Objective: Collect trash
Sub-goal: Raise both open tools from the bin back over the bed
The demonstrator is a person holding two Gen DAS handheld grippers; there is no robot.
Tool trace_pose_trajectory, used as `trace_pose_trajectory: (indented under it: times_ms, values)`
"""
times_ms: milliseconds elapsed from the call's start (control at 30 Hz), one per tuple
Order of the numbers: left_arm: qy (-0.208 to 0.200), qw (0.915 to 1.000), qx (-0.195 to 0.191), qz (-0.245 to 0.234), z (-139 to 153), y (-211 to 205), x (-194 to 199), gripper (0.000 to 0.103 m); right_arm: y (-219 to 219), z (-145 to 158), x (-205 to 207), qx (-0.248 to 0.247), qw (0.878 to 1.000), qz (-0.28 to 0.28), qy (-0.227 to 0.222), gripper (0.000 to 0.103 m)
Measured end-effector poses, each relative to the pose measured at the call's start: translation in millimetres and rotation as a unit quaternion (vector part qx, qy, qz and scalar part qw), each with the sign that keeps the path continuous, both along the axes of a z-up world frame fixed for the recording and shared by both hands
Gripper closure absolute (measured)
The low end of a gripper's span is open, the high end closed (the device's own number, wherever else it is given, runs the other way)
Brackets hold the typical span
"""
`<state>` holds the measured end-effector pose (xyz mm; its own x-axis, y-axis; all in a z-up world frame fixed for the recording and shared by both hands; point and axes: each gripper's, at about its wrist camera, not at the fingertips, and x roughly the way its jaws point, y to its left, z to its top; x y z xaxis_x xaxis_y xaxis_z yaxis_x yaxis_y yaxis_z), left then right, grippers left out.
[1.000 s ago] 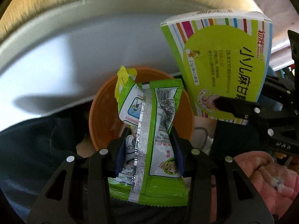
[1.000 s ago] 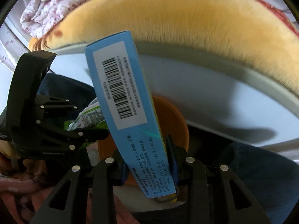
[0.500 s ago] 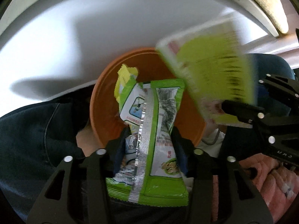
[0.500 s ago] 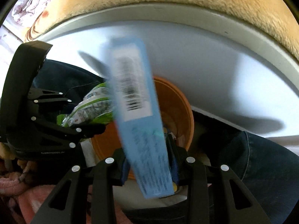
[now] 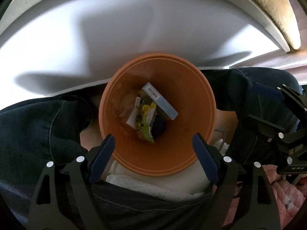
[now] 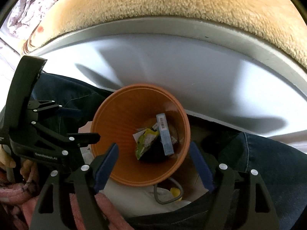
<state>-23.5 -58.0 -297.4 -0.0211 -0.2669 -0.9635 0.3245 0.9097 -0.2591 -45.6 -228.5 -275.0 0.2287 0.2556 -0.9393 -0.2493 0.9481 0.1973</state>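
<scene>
A white bed frame (image 5: 96,44) with a tan fleecy blanket (image 6: 172,5) on top curves across the background, and dark blue jeans (image 5: 38,126) lie on either side of an orange bin (image 5: 191,95). The left gripper (image 5: 153,147) and right gripper (image 6: 153,153) both hover above the bin's near rim, jaws spread wide and holding nothing. At the bottom of the bin lie a blue box (image 5: 163,103) with a barcode label and, touching it, a green snack wrapper (image 5: 145,118).
</scene>
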Motion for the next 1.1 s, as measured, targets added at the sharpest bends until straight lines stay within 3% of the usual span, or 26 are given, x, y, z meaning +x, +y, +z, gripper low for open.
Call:
trace_pose_trajectory:
  times_ms: [500, 700, 900, 1100]
  values:
    - [-0.032, 0.9995, 0.005, 0.000, 21, 6, -1, 0.022, -10, 24, -2, 0.005, 0.999, -0.017, -0.027, 0.025]
    - [-0.077, 0.9970, -0.009, -0.001, 59, 9, -1, 0.022, -17, 63, -4, 0.016, 0.997, -0.019, -0.073, 0.024]
    - [-0.142, 0.9893, -0.033, 0.009, 110, 14, 8, 0.022, -24, 108, 1, 0.033, 0.991, -0.015, -0.132, 0.019]
    - [-0.197, 0.9790, -0.042, 0.028, 150, 21, 27, 0.013, -38, 143, 24, 0.034, 0.981, -0.033, -0.191, 0.015]
